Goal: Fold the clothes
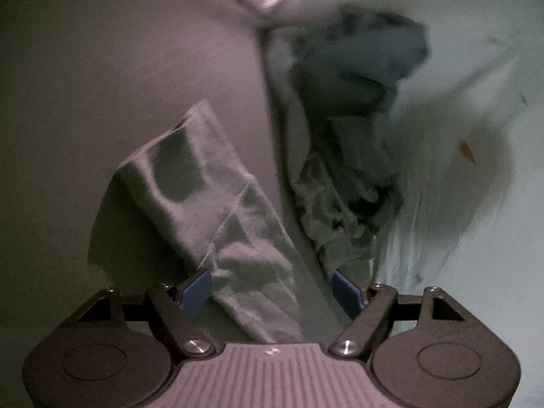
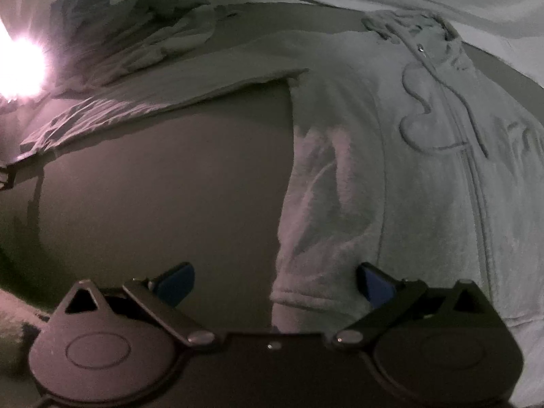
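Folding looks barely begun: a pale fleecy zip hoodie (image 2: 425, 156) lies flat on the grey table (image 2: 163, 197), sleeves unfolded, crumpled clothes (image 2: 129, 37) heaped beyond it, while left claw (image 1: 270, 292) and right claw (image 2: 275, 284) gape empty over its cuffs.

Dim room, glaring lamp (image 2: 18, 68), perhaps grey tabletop (image 2: 163, 176)
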`<state>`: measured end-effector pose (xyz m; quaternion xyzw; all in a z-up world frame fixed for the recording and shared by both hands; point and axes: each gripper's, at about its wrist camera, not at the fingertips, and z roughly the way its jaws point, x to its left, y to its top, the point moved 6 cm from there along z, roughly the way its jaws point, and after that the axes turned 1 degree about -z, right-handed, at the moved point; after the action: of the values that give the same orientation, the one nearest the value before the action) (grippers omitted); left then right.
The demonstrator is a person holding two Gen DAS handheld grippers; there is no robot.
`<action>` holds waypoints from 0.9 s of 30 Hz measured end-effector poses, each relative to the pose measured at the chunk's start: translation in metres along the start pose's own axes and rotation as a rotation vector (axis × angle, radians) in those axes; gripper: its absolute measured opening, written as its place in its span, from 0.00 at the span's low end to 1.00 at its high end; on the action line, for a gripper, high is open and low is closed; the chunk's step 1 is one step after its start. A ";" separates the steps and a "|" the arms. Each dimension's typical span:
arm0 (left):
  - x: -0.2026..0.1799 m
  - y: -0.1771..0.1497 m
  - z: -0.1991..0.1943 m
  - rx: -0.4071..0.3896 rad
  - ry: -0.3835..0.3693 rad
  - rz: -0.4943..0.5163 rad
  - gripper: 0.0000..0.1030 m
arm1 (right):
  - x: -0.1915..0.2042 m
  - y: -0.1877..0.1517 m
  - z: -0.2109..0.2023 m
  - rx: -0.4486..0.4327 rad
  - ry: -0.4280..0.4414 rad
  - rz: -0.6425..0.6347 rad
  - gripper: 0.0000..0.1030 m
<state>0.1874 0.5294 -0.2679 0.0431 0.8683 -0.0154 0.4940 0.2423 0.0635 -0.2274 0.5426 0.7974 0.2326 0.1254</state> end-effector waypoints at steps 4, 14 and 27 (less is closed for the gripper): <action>0.002 0.013 -0.003 0.017 0.007 -0.104 0.69 | 0.002 0.002 0.003 0.012 -0.020 0.001 1.00; -0.009 0.018 -0.003 0.109 0.119 -0.045 0.69 | 0.004 0.005 0.004 0.030 -0.030 0.004 1.00; 0.006 0.027 0.000 0.113 0.123 -0.090 0.70 | 0.004 0.003 0.010 0.039 -0.030 -0.001 1.00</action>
<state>0.1869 0.5564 -0.2722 0.0326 0.8958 -0.0841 0.4352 0.2472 0.0706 -0.2343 0.5480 0.8001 0.2087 0.1266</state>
